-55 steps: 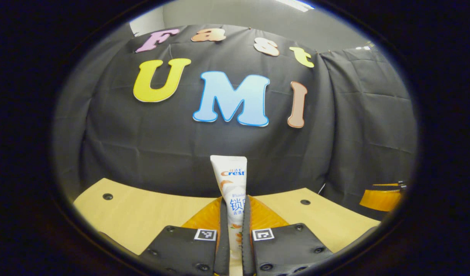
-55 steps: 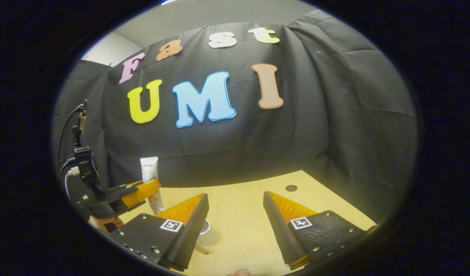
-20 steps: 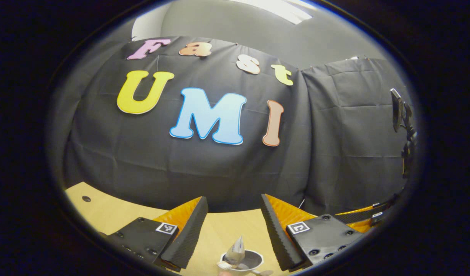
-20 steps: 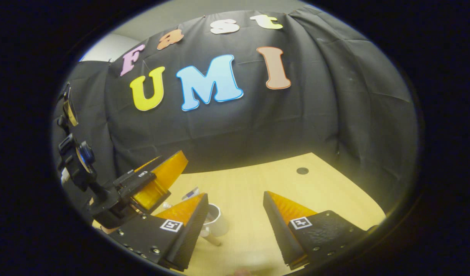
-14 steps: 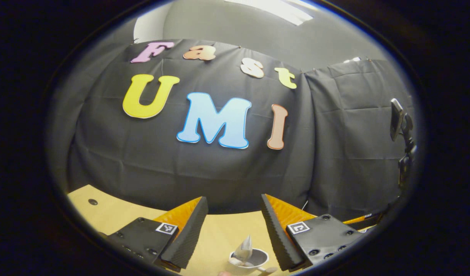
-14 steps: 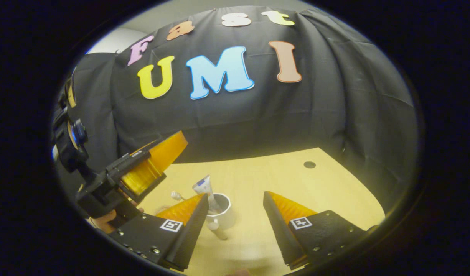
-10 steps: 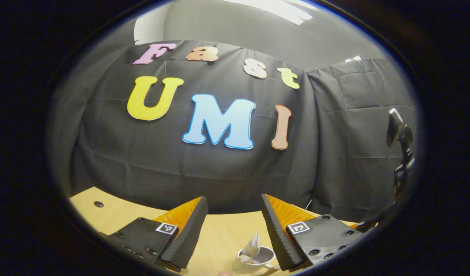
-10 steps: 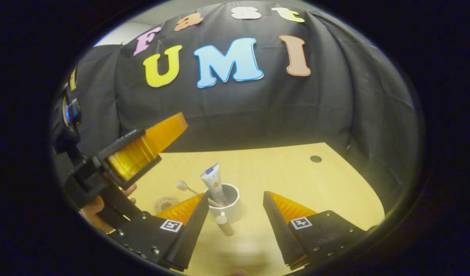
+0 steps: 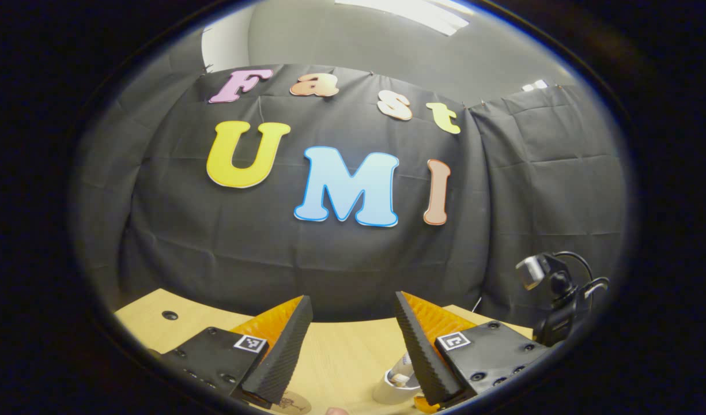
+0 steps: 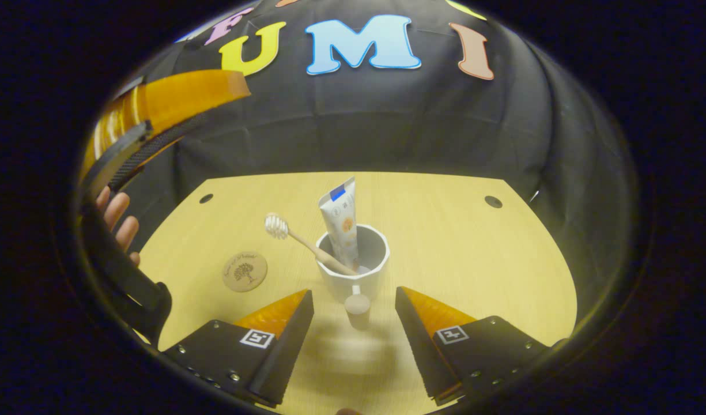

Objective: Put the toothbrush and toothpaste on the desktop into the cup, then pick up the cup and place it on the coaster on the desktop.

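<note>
Jaws of the left gripper (image 9: pixel 353 305) stand wide apart, empty, above the tabletop (image 9: pixel 335 363); cup (image 9: pixel 394 388) beside one finger. Right gripper view: right gripper (image 10: pixel 353 300) gapes empty, cup handle between; toothbrush (image 10: pixel 306 245) and toothpaste (image 10: pixel 342 222) stand inside, coaster (image 10: pixel 245 271) nearby.

In the right gripper view the cup (image 10: pixel 353 262) stands on the bench (image 10: pixel 474 259), near its middle. The toothpaste (image 10: pixel 342 222) stands upright inside the cup, toward its far wall. The toothbrush (image 10: pixel 304 242) also sits in the cup and leans out over its left rim, head up. The coaster (image 10: pixel 245 271) lies flat on the bench to the left of the cup, apart from it. The cup's handle points toward the right gripper (image 10: pixel 353 305), which is just before the cup.
</note>
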`<state>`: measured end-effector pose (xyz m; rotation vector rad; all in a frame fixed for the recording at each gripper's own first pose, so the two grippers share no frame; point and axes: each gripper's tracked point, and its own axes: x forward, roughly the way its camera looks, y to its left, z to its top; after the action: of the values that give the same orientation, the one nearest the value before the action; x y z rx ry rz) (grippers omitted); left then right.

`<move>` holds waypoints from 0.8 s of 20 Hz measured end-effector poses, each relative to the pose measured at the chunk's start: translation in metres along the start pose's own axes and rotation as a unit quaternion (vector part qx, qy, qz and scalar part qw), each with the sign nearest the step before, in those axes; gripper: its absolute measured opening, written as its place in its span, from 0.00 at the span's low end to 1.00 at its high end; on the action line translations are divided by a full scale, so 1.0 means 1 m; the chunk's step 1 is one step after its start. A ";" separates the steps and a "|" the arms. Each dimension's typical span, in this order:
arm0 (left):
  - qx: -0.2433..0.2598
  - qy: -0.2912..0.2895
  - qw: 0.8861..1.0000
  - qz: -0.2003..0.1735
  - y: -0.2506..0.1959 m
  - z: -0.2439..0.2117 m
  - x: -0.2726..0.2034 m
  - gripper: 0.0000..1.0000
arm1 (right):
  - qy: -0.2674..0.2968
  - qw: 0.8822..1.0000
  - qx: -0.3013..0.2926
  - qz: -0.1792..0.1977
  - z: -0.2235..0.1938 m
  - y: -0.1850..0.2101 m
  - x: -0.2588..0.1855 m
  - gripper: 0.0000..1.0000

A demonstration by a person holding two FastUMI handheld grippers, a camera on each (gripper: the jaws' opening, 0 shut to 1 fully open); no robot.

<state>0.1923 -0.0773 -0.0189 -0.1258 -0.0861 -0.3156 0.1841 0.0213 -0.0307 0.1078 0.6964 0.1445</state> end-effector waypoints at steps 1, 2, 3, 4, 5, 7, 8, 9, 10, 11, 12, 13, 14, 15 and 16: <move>0.002 0.001 1.000 0.003 0.004 0.001 -0.003 0.91 | 0.010 1.000 -0.002 -0.004 0.001 0.002 0.004 0.87; 0.002 0.002 1.000 0.007 0.006 0.001 -0.004 0.91 | 0.019 1.000 -0.004 -0.006 0.003 0.004 0.009 0.86; 0.000 0.005 1.000 0.010 0.009 0.000 -0.006 0.91 | 0.032 0.999 -0.005 -0.010 -0.006 0.001 0.008 0.86; -0.002 0.008 1.000 0.011 0.011 -0.002 -0.009 0.92 | 0.044 0.999 -0.005 -0.012 -0.011 0.001 0.013 0.87; -0.005 0.011 1.000 0.013 0.015 -0.003 -0.011 0.92 | 0.056 0.998 -0.004 -0.013 -0.014 0.002 0.018 0.86; -0.007 0.016 1.000 0.019 0.022 -0.005 -0.015 0.92 | 0.068 0.998 -0.002 -0.012 -0.017 0.003 0.027 0.87; -0.007 0.016 1.000 0.022 0.026 -0.005 -0.017 0.92 | 0.077 0.997 -0.004 -0.014 -0.017 0.002 0.031 0.87; -0.009 0.018 1.000 0.024 0.029 -0.005 -0.020 0.92 | 0.084 0.996 -0.005 -0.016 -0.018 0.003 0.033 0.87; -0.009 0.020 0.999 0.026 0.032 -0.006 -0.023 0.92 | 0.093 0.996 -0.005 -0.013 -0.019 0.005 0.038 0.87; -0.010 0.022 0.999 0.028 0.035 -0.007 -0.025 0.92 | 0.104 0.995 -0.002 -0.013 -0.022 0.004 0.041 0.86; -0.012 0.024 0.999 0.030 0.036 -0.007 -0.027 0.92 | 0.113 0.993 0.000 -0.011 -0.025 0.004 0.046 0.86; -0.013 0.025 0.999 0.031 0.039 -0.008 -0.028 0.92 | 0.121 0.993 0.000 -0.012 -0.024 0.003 0.048 0.85; -0.013 0.028 0.999 0.032 0.040 -0.008 -0.029 0.92 | 0.130 0.992 -0.002 -0.009 -0.022 0.003 0.051 0.85; -0.013 0.030 0.999 0.033 0.042 -0.010 -0.030 0.92 | 0.140 0.990 -0.005 -0.008 -0.023 0.003 0.055 0.85; -0.015 0.031 0.999 0.032 0.043 -0.010 -0.030 0.91 | 0.149 0.989 -0.009 -0.009 -0.021 0.004 0.059 0.85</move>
<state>0.1782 -0.0291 -0.0361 -0.1490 -0.0161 -0.2564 0.2147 0.0358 -0.0837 0.0634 0.9937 0.1517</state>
